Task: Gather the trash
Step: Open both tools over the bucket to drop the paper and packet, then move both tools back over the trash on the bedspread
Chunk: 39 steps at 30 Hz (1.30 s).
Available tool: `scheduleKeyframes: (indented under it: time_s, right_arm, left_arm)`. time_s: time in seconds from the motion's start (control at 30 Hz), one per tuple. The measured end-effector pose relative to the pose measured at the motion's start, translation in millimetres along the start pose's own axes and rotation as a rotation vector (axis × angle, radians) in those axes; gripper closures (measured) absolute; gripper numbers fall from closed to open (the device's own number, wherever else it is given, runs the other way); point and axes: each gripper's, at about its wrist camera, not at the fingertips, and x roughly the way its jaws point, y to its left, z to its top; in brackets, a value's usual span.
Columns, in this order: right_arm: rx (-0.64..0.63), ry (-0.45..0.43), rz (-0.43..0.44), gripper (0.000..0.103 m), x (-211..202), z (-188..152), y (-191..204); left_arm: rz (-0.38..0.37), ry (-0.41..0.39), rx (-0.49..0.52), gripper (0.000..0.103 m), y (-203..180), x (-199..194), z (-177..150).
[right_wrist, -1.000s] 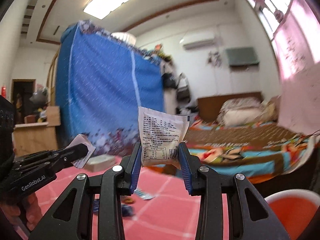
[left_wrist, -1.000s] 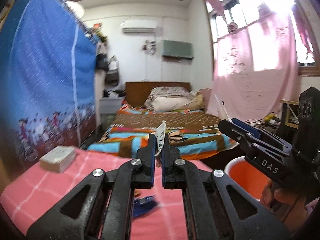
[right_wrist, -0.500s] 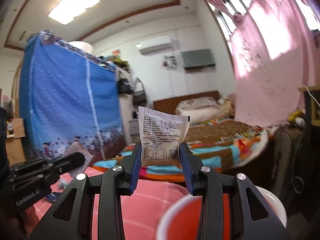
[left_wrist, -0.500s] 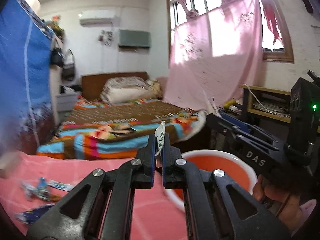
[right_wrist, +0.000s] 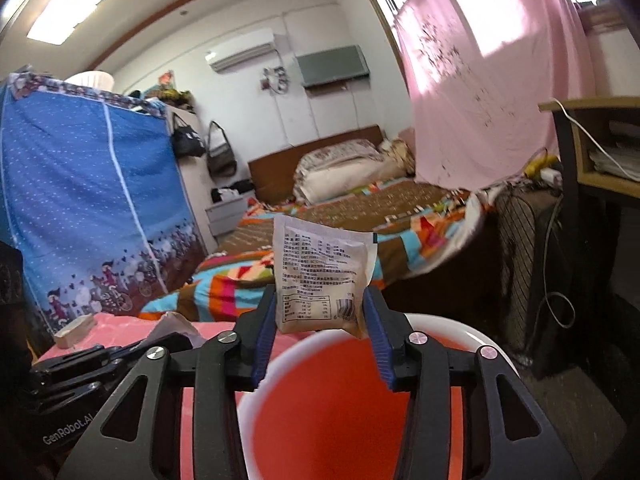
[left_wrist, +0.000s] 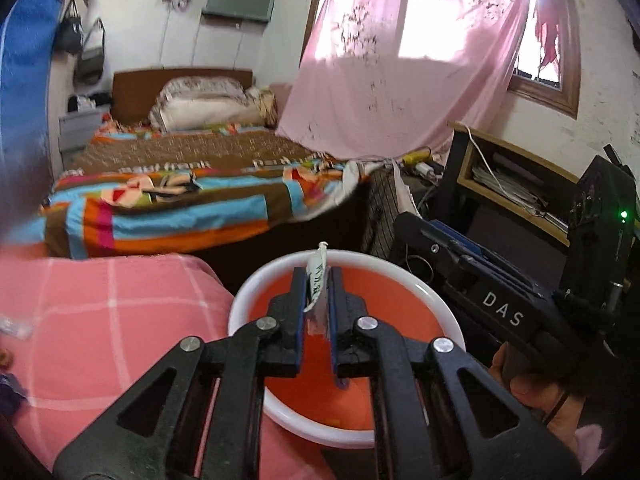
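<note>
My left gripper [left_wrist: 317,280] is shut on a thin white wrapper [left_wrist: 318,280], seen edge-on, and holds it over the orange bin with a white rim [left_wrist: 256,288]. My right gripper [right_wrist: 322,312] is shut on a white snack packet with printed text [right_wrist: 320,276] and holds it upright above the same bin [right_wrist: 460,326]. The right gripper also shows at the right of the left wrist view [left_wrist: 452,248]. The left gripper shows at the lower left of the right wrist view [right_wrist: 132,354], with a bit of its wrapper [right_wrist: 172,322].
The pink checked tablecloth [left_wrist: 100,312] lies left of the bin, with scraps of trash [left_wrist: 12,328] at its far left edge. A small box [right_wrist: 74,328] sits on the table. A bed [left_wrist: 180,184] stands behind; a desk with cables [left_wrist: 516,184] stands at the right.
Both grippers have swung right from above the table to above the orange bin and tilted down. Each still holds its piece of trash.
</note>
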Motion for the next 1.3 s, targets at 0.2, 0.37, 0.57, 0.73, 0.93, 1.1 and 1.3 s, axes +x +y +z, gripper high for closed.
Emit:
scheduleKeyframes:
  time_s: [0.2,0.37,0.57,0.73,0.93,1.1,1.3]
  right_arm:
    - [0.035,0.022,-0.029,0.054,0,1,-12]
    - [0.056,0.031,-0.043,0.054,0,1,-19]
    - [0.073,0.022,-0.056,0.045,0,3,-21]
    - [0.070,-0.011,-0.041,0.036,-3,7,-14]
    - [0.026,-0.102,0.001,0.018,-10,13,11]
    - [-0.021,-0.158,0.015,0.000,-11,14,36]
    - [-0.079,-0.205,0.084,0.000,-8,12,71]
  left_arm:
    - [-0.017,0.030,-0.042,0.064,0,10,-6]
    - [-0.010,0.031,-0.064,0.056,4,12,-5]
    - [0.052,-0.016,-0.100,0.047,17,-2,-3]
    - [0.130,-0.080,-0.136,0.035,32,-23,-1]
    - [0.241,-0.188,-0.170,0.009,56,-59,1]
    - [0.348,-0.279,-0.180,0.000,78,-91,-6]
    - [0.470,-0.330,-0.195,0.000,107,-126,-15]
